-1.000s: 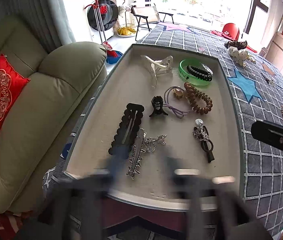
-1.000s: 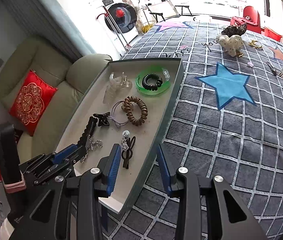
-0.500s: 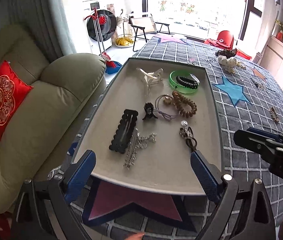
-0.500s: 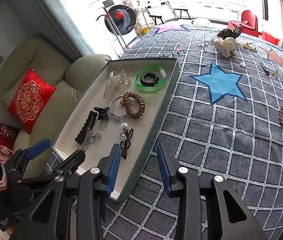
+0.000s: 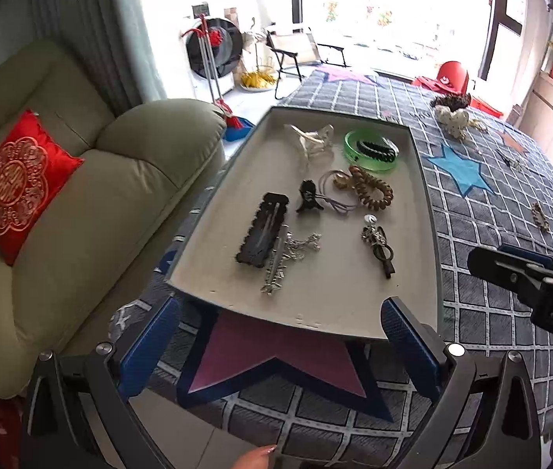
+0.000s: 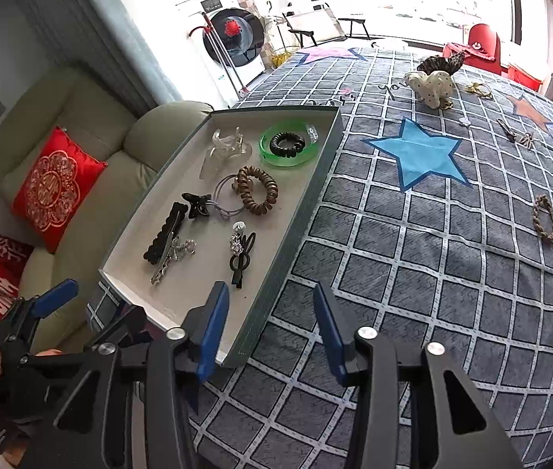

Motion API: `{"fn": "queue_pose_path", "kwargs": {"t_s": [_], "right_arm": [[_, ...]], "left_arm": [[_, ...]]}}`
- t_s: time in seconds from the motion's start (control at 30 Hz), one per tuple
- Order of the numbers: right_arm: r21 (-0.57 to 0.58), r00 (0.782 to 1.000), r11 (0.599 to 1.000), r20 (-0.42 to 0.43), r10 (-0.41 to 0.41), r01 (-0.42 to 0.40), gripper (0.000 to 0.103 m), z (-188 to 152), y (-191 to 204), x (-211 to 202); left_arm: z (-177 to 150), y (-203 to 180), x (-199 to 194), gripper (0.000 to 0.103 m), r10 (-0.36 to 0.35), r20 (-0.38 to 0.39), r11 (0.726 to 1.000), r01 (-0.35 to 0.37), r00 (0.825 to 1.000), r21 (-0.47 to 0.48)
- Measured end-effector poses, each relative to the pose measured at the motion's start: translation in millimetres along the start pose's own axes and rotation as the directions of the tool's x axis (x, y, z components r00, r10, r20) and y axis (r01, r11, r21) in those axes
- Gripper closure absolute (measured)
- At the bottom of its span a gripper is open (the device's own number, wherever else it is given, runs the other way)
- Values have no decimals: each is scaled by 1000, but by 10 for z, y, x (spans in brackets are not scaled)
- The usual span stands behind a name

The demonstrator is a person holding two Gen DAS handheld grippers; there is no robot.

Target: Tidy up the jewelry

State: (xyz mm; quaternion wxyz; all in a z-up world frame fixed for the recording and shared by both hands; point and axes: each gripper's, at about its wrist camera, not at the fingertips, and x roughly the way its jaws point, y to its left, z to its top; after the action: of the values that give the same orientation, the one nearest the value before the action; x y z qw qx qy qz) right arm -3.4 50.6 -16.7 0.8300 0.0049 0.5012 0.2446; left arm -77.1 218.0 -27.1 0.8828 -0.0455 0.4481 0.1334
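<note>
A shallow grey tray point(image 5: 430, 211) point(image 6: 296, 230) lies on a checked grey cloth with stars. In it lie a black barrette point(image 5: 263, 228), a silver chain piece point(image 5: 288, 252), a black claw clip point(image 5: 307, 201), a brown spiral tie point(image 5: 372, 191) point(image 6: 257, 189), a green bangle point(image 5: 370, 148) point(image 6: 290, 146), a clear clip point(image 5: 311, 140) and a black clip with a charm point(image 5: 380, 244) point(image 6: 242, 254). My left gripper point(image 5: 276, 346) is open wide and empty, held back from the tray's near end. My right gripper point(image 6: 270, 328) is open and empty over the tray's near right corner.
Loose pieces lie on the cloth to the right: a braided bracelet point(image 6: 546, 217), a spotted scrunchie point(image 6: 434, 84), small clips point(image 6: 514, 133). A beige sofa point(image 5: 81, 203) with a red cushion point(image 5: 15, 183) stands left of the table. The right gripper shows in the left wrist view point(image 5: 526, 277).
My left gripper has opened wide and pulled back from the tray, leaving the silver chain piece lying by the barrette. My right gripper has also drawn back and risen slightly.
</note>
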Motion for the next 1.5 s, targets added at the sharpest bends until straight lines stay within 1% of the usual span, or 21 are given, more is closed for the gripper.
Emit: {"fn": "queue_pose_path", "kwargs": {"t_s": [0.1, 0.23, 0.3, 0.37, 0.5, 0.6, 0.63, 0.67, 0.87, 1.1, 1.2, 1.5], "right_arm": [[-19, 1000, 1000, -9, -7, 7, 40, -20, 41, -8], [-37, 1000, 999, -10, -21, 21, 31, -38, 89, -63], [-43, 1000, 999, 2, -31, 31, 22, -34, 118, -133], [-50, 999, 998, 13, -43, 44, 22, -16, 160, -212], [-71, 997, 995, 38, -63, 66, 15, 24, 271, -378], [-102, 996, 991, 50, -76, 81, 15, 53, 383, -494], [-109, 995, 990, 53, -79, 84, 12, 61, 413, -526], [-117, 995, 989, 58, -83, 89, 1, 65, 454, -569], [-146, 990, 982, 98, -103, 116, 0, 86, 602, -778], [-147, 986, 980, 115, -121, 137, 0, 112, 656, -952], [-156, 984, 976, 122, -131, 149, 0, 103, 676, -977], [-150, 983, 976, 110, -144, 159, 0, 69, 632, -923]], "left_arm": [[-30, 9, -47, 0, 23, 2, 1000, -23, 1000, 7], [-67, 22, -142, 0, 28, -2, 1000, -28, 1000, 10], [-68, 34, -214, 0, 32, 7, 999, -32, 999, 6], [-59, 54, -285, 0, 33, 7, 999, -33, 999, -1], [-21, 92, -436, 0, 30, 15, 999, -30, 999, -13], [0, 106, -541, 0, 42, 27, 999, -41, 999, -17], [4, 115, -578, 0, 43, 31, 999, -43, 999, -19], [8, 123, -616, 0, 46, 36, 999, -45, 998, -21], [27, 159, -761, 0, 68, 49, 997, -66, 996, -29], [36, 215, -865, 0, 71, 48, 996, -68, 996, -55], [37, 222, -878, 0, 69, 45, 996, -66, 997, -63], [-3, 210, -872, 0, 71, 36, 996, -68, 997, -63]]}}
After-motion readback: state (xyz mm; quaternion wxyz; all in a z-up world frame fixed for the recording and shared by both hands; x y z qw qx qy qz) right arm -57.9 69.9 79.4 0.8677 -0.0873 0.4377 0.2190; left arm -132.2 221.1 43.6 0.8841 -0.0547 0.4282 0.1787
